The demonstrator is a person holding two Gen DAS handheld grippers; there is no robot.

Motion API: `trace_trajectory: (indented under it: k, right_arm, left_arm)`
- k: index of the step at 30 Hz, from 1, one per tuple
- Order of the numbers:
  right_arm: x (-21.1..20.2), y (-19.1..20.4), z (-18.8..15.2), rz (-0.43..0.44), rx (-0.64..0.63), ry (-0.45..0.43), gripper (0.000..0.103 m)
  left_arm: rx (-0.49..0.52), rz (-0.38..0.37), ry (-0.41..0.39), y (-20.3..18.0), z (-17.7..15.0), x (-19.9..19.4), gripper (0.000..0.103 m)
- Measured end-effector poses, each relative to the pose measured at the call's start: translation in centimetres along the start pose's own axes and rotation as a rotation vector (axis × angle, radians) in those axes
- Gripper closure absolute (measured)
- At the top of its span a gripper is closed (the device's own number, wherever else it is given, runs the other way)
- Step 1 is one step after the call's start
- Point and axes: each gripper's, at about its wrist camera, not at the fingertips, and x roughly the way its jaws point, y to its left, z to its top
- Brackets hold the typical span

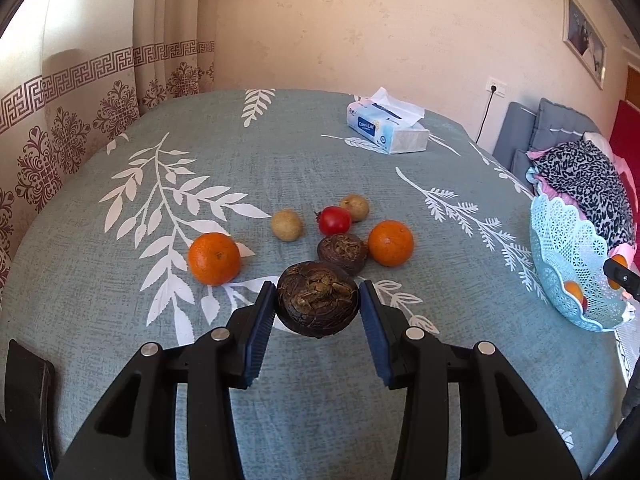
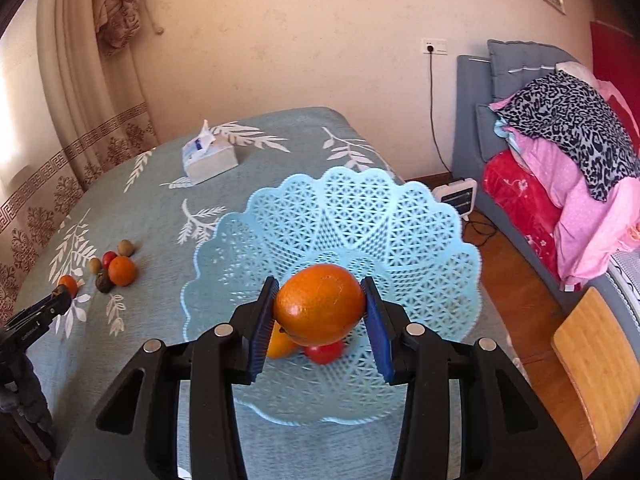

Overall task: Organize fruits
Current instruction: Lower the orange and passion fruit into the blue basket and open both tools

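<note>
Now | dark wrinkled fruit (image 1: 317, 299) btwn left hand-held gripper (image 1: 318, 300) pads

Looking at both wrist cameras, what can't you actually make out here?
- Right wrist view: the held orange covers most of the fruit beneath it in the basket.
- Left wrist view: the basket is cut by the edge.
- Left wrist view: whether the pads touch the dark fruit.
</note>
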Motion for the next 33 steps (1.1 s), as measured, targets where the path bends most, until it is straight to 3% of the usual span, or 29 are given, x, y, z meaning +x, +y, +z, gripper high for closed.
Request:
trace_trajectory:
  k: [8,20,25,33]
  right_arm:
    - [-0.8,-3.0,-0.7,-0.023,0.063,-0.034,0.054]
    - [-2.4,-4.9,-1.1,0.012,0.134,-0.111,0.053]
    - [-3.5,-5.2,-1.2,-0.001,0.127,-0.162,0.044]
    - [-3.4,-6.4,-1.6,0.001,0.163,-0.16,0.043]
  left_arm:
    - [0.068,-0.041,-0.01,-4.0,0.9,-0.5,0.06]
    - [0.177,-0.136,-0.005,-10.7,2.0,-0.3,0.06]
    - [0.224,-0.183,0.0,-13.8,2.3,-0.1,0.06]
    - [0.291,-0.24,0.003,-17.7,2.6,0.6,0.06]
